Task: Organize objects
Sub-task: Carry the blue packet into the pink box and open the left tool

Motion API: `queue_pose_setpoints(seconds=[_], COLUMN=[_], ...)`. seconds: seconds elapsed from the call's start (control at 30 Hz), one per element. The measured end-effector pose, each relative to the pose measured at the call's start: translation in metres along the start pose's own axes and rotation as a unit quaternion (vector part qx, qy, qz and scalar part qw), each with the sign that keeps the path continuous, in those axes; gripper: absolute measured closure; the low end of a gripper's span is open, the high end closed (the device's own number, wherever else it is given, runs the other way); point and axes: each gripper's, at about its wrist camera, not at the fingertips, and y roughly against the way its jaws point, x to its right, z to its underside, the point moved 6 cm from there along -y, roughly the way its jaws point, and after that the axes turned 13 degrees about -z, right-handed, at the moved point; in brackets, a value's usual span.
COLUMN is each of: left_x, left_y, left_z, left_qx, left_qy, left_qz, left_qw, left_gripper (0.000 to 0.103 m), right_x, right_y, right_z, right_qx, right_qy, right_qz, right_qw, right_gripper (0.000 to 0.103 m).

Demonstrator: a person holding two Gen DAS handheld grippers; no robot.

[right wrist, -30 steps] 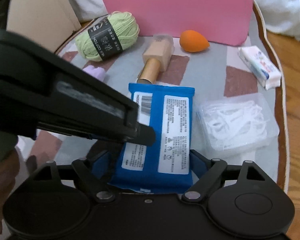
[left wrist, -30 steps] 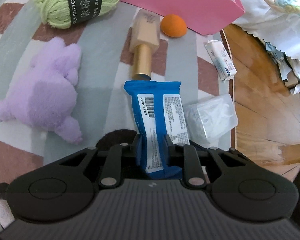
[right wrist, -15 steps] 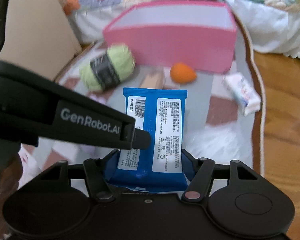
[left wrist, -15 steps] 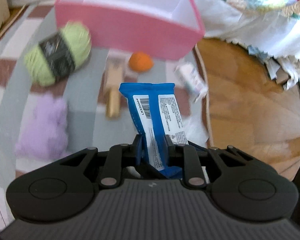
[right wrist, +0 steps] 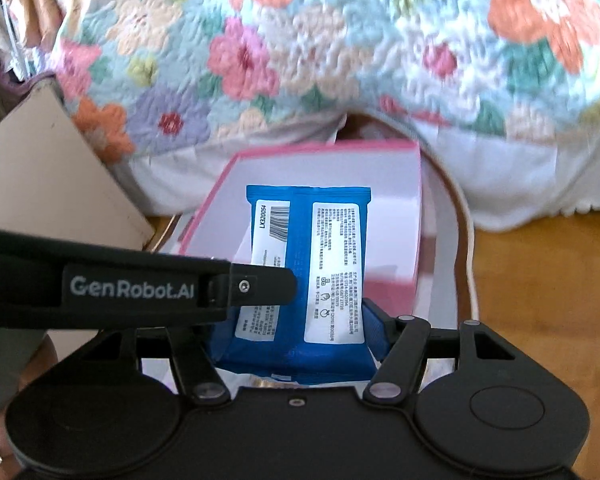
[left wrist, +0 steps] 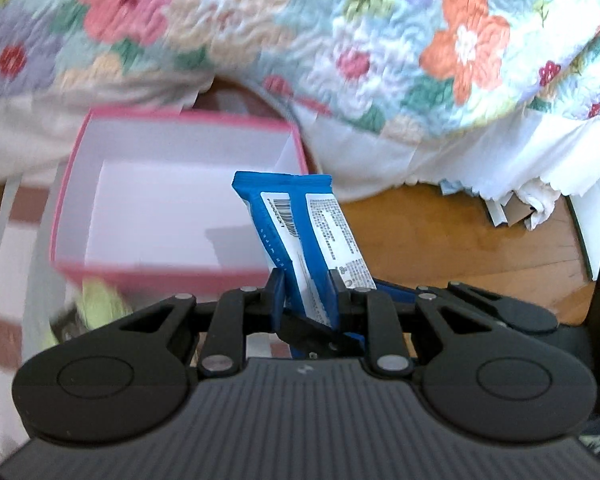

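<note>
While both grippers clamp the blue packet (right wrist: 308, 268) — the left gripper (left wrist: 306, 296) pinching one edge, the right gripper (right wrist: 300, 340) squeezing its sides — it stands up between the fingers, with the open pink box (left wrist: 100, 268) just beyond.

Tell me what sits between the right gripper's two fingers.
The blue packet fills the gap of the right gripper, seen in the right wrist view; the left gripper pinches its edge too.
</note>
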Motion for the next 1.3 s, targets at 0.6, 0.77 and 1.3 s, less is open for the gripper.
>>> queue_pose_setpoints(seconds=[0.6, 0.77, 1.3], left_x=[-0.046, -0.048, -0.043], left_y=[-0.175, -0.201, -0.176], left_z=[-0.067, -0.068, -0.058], left_qx=[-0.047, -0.054, -0.068], left_qy=[0.052, 0.045, 0.019], left_qz=[0.092, 0.066, 0.031], left_qw=[0.9932, 0.9953, 0.9970], left_gripper=[0.083, 0.083, 0.053], right_x=[0.092, 0.100, 0.098], right_y=[-0.129, -0.160, -0.162], right_z=[-0.076, -0.078, -0.073], right_qx=[-0.069, -0.094, -0.067], right_qy=[-0.015, -0.010, 0.005], right_qz=[0.070, 0.096, 0.122], right_qw=[0.995, 0.991, 0.990], right_gripper=[0.034, 0.034, 0.023])
